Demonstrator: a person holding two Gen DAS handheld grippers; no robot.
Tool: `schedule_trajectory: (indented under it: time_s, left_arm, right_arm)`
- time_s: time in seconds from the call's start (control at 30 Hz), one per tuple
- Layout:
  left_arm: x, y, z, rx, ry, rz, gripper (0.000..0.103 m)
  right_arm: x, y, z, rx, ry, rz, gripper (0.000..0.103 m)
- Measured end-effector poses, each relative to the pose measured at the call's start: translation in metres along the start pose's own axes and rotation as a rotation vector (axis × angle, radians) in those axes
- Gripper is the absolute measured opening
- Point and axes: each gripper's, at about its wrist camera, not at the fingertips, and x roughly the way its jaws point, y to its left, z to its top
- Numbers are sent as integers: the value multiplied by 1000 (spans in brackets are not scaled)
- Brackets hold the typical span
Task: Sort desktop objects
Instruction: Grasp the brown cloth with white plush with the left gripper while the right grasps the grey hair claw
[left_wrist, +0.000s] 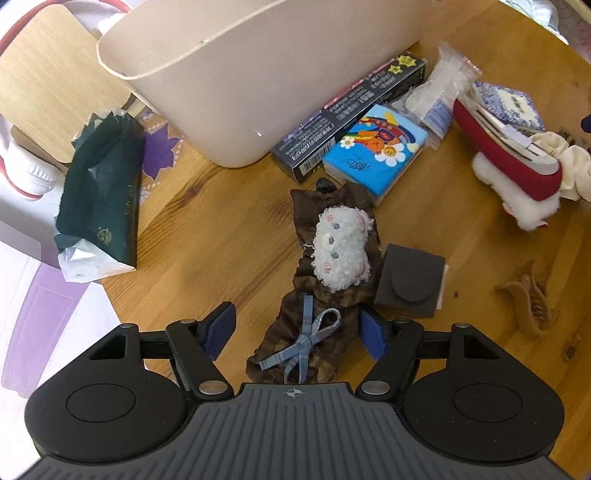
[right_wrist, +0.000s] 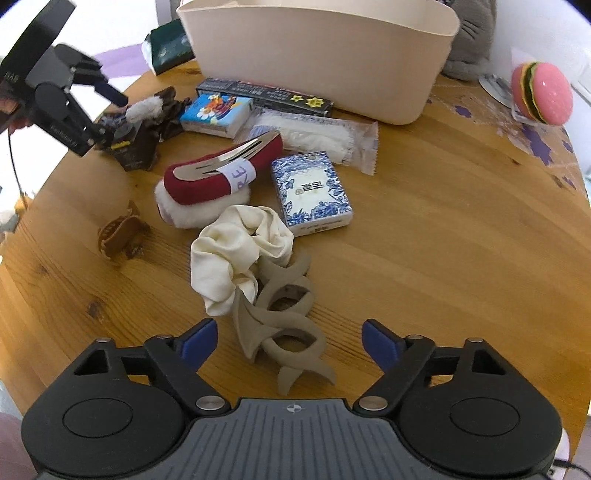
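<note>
My left gripper (left_wrist: 297, 328) is open, its blue pads either side of a brown plaid hair bow (left_wrist: 314, 332) with a white plush sheep (left_wrist: 341, 251) and a blue ribbon. My right gripper (right_wrist: 288, 341) is open over a grey hair claw (right_wrist: 280, 325) that lies beside a cream scrunchie (right_wrist: 236, 254). A beige bin (left_wrist: 229, 85) stands at the back; it also shows in the right wrist view (right_wrist: 325, 62). The left gripper shows in the right wrist view (right_wrist: 110, 107) at the far left, over the bow.
On the round wooden table (right_wrist: 443, 221) lie a red plush hair clip (right_wrist: 218, 173), a blue-white tissue pack (right_wrist: 312, 194), a cartoon tissue pack (left_wrist: 376, 151), a black long box (left_wrist: 351, 110), a dark grey box (left_wrist: 410, 284), a brown claw clip (left_wrist: 528, 306) and a green tissue pack (left_wrist: 99, 199).
</note>
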Motion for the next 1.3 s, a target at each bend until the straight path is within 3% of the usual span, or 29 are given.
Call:
schedule_trajectory:
  time_s: [0.13, 0.2, 0.27, 0.37, 0.53, 0.9, 1.1, 1.3]
  left_arm:
    - [1, 2, 2, -14, -16, -16, 70]
    - [1, 2, 3, -20, -24, -37, 63]
    - [0, 2, 2, -30, -27, -64, 50]
    - [-1, 1, 2, -43, -25, -83, 40]
    - [-1, -2, 2, -37, -25, -76, 38]
    - [-3, -6, 1, -9, -31, -58, 39]
    - [-2, -6, 3, 10, -27, -52, 44]
    - [1, -6, 7, 15, -16, -2, 66]
  right_arm:
    - [7, 0, 2, -17, 25, -11, 75]
    - [10, -1, 1, -12, 38, -14, 68]
    - [11, -3, 1, -4, 36, 3, 65]
    - [9, -1, -1, -16, 26, 41, 48]
    - [7, 0, -3, -24, 25, 42, 45]
    - [4, -1, -10, -28, 22, 24, 45]
    - [5, -1, -10, -25, 22, 25, 45]
    - [4, -1, -10, -26, 21, 26, 46]
